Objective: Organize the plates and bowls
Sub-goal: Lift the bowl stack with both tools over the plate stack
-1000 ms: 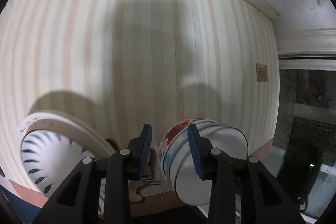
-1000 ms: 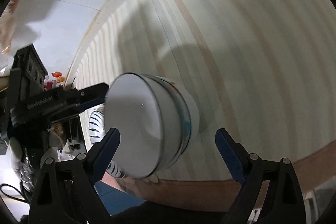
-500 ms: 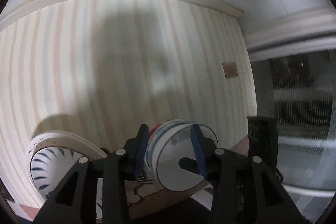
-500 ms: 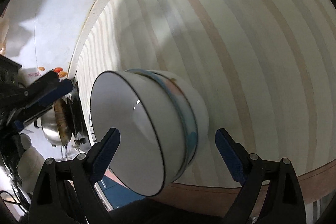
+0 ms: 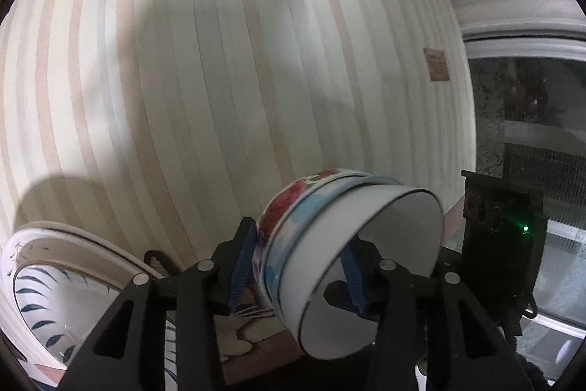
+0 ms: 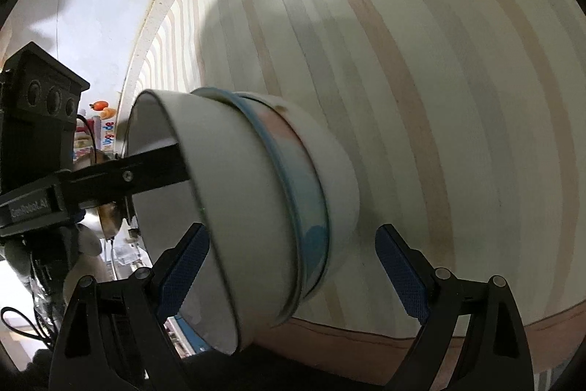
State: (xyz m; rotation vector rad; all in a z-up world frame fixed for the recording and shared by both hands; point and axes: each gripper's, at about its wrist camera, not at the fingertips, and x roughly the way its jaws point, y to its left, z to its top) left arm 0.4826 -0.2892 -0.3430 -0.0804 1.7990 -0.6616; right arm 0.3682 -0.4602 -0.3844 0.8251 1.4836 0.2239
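A nested stack of bowls lies tilted against the striped cloth: a white black-rimmed bowl innermost, a blue-banded one, then a red-flowered one. My left gripper straddles the stack's wall, one finger outside by the flowered bowl, the other inside the white bowl. Its jaws are opening with the wall between them. In the right wrist view the bowl stack sits between the wide-open fingers of my right gripper, which do not touch it. A white plate with blue leaves leans at lower left.
A brown table edge runs below the cloth. A metal pot and colourful packs stand far left. A dark window fills the right side. The right gripper's black body hangs close beside the stack.
The left jaws have spread wider around the bowl wall. The stack now looms larger in the right wrist view, and the left finger now reaches inside the white bowl.
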